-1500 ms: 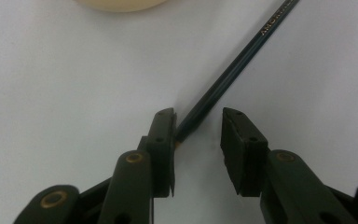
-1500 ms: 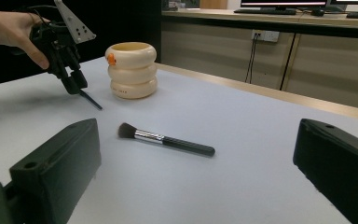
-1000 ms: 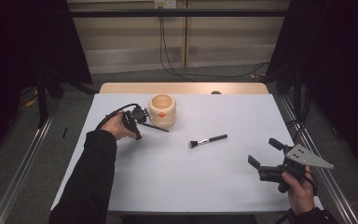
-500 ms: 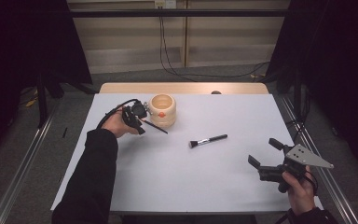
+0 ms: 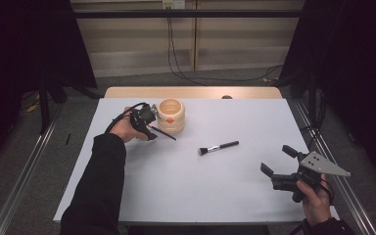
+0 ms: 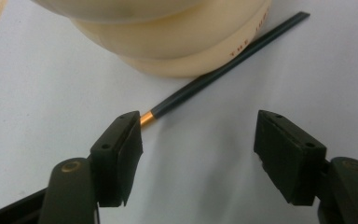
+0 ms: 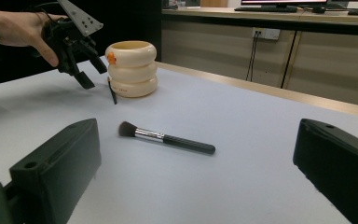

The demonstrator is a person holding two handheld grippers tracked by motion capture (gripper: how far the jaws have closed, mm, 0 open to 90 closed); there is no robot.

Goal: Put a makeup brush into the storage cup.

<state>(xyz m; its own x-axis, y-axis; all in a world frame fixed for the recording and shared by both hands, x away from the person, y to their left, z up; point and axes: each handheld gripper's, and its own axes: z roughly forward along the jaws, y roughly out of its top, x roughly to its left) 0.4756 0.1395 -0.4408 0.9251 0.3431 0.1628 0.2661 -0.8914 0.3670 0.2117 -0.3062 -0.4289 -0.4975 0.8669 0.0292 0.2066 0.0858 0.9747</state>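
Your left gripper (image 5: 151,128) has just been opening, dropping the pencil (image 6: 223,67) against the cream cup (image 5: 171,116); your right gripper (image 5: 280,165), jaws wide, idles well off.

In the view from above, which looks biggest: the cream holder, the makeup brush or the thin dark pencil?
1. Cream holder, clearly the bulkiest.
2. Makeup brush.
3. Thin dark pencil, the slimmest; it looks shorter than the brush, though its end by the left hand-held gripper is hidden, so that ranking is unsure.
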